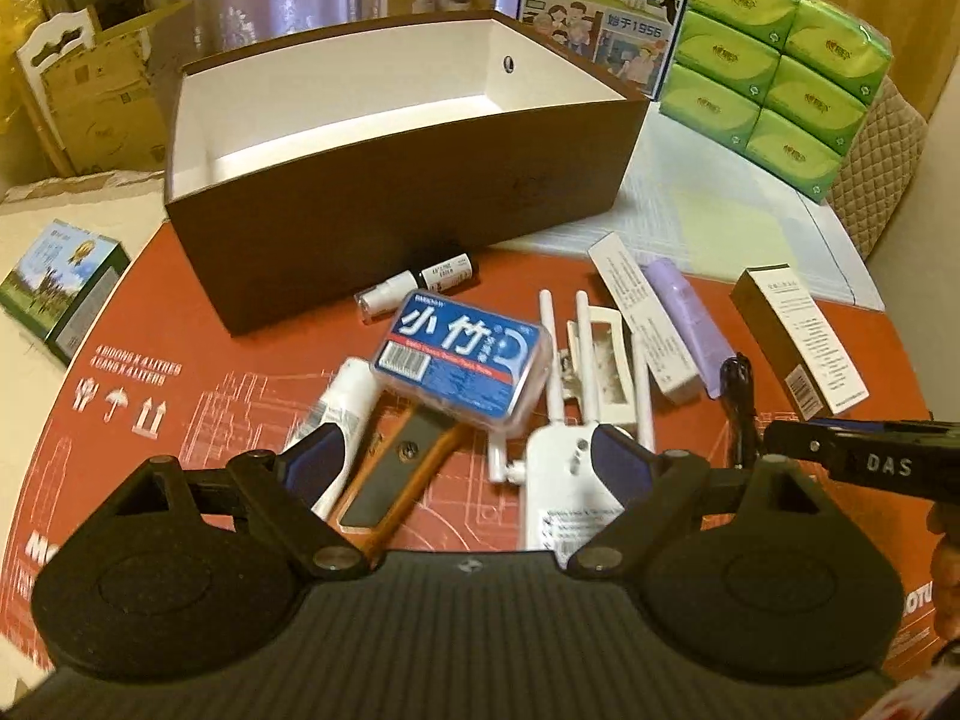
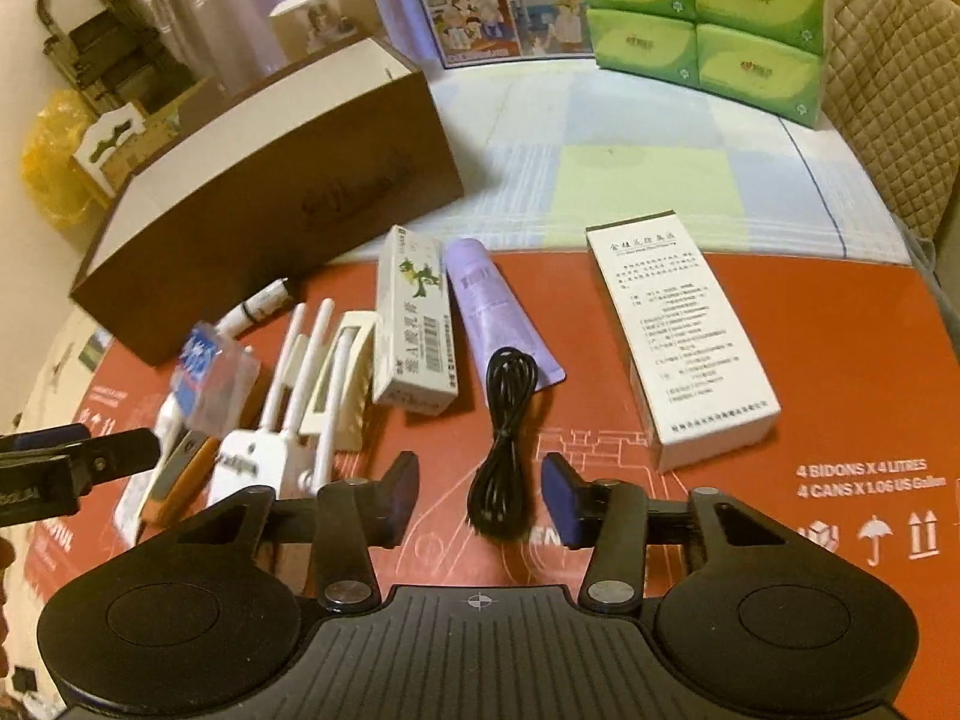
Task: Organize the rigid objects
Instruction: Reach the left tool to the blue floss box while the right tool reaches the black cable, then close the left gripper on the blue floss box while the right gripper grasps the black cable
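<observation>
Red mat (image 2: 810, 324): our right gripper (image 2: 480, 495) tilts down, jaws half-spread astride a black cable (image 2: 507, 420); left gripper (image 1: 465, 462) spread wide.

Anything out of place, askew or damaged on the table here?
Nothing looks damaged or spilled. The clutter is loose: the blue floss box lies tilted on top of other items, overlapping the white antenna device. The brown bin holds nothing that shows. The black cable lies bundled between the right gripper's fingers.

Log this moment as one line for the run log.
left gripper: open over clutter | right gripper: open around black cable, not gripped | brown box: looks empty
</observation>
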